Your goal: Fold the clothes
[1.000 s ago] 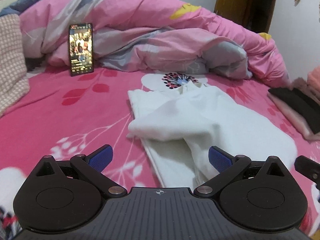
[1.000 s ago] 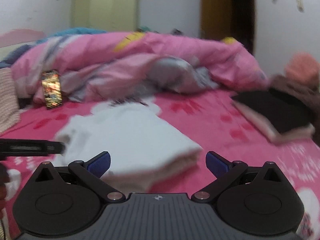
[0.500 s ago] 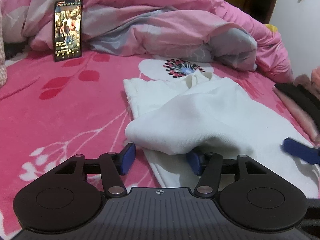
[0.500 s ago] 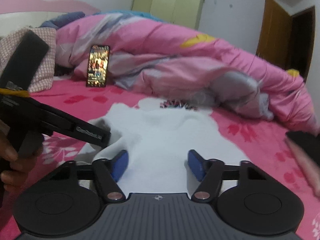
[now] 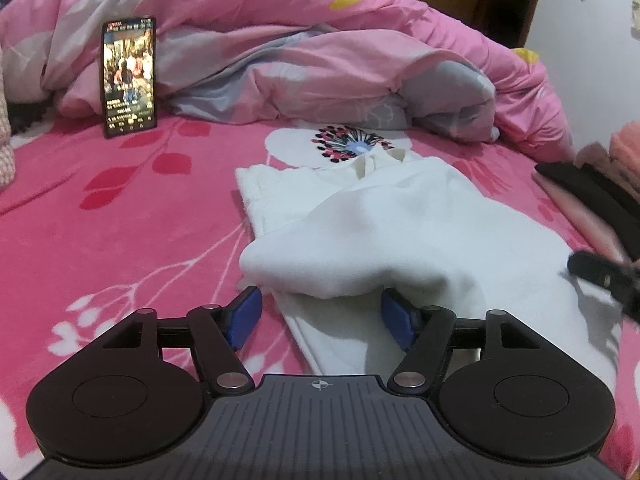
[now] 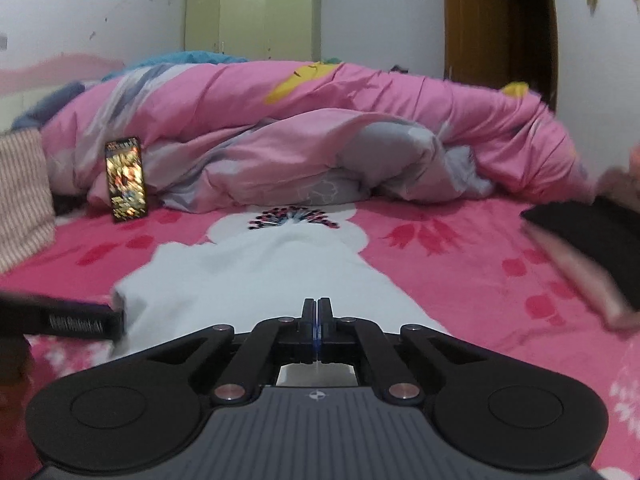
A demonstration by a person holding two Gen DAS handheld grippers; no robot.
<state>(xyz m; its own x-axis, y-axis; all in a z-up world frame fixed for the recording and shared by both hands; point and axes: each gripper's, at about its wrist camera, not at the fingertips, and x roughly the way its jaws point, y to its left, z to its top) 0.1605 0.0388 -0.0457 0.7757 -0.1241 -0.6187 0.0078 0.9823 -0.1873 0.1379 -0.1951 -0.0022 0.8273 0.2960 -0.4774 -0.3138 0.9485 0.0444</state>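
Observation:
A white garment (image 5: 400,232) lies partly folded on the pink bed, a flap doubled over its middle. My left gripper (image 5: 320,312) is open, its blue pads on either side of the flap's near edge. The garment also shows in the right wrist view (image 6: 256,276). My right gripper (image 6: 317,320) is shut at the garment's near hem; white cloth shows just below the pads, but whether cloth is pinched I cannot tell. The right gripper's tip shows blurred at the right of the left wrist view (image 5: 600,272).
A rumpled pink duvet (image 5: 320,60) lies along the back. A phone (image 5: 128,76) leans on it, screen lit. A stack of folded clothes with a black top (image 6: 592,240) sits at the right. A checked cloth (image 6: 24,196) is at the left.
My right gripper closed from half open to shut at the garment's near hem. My left gripper opened slightly wider around the flap's edge.

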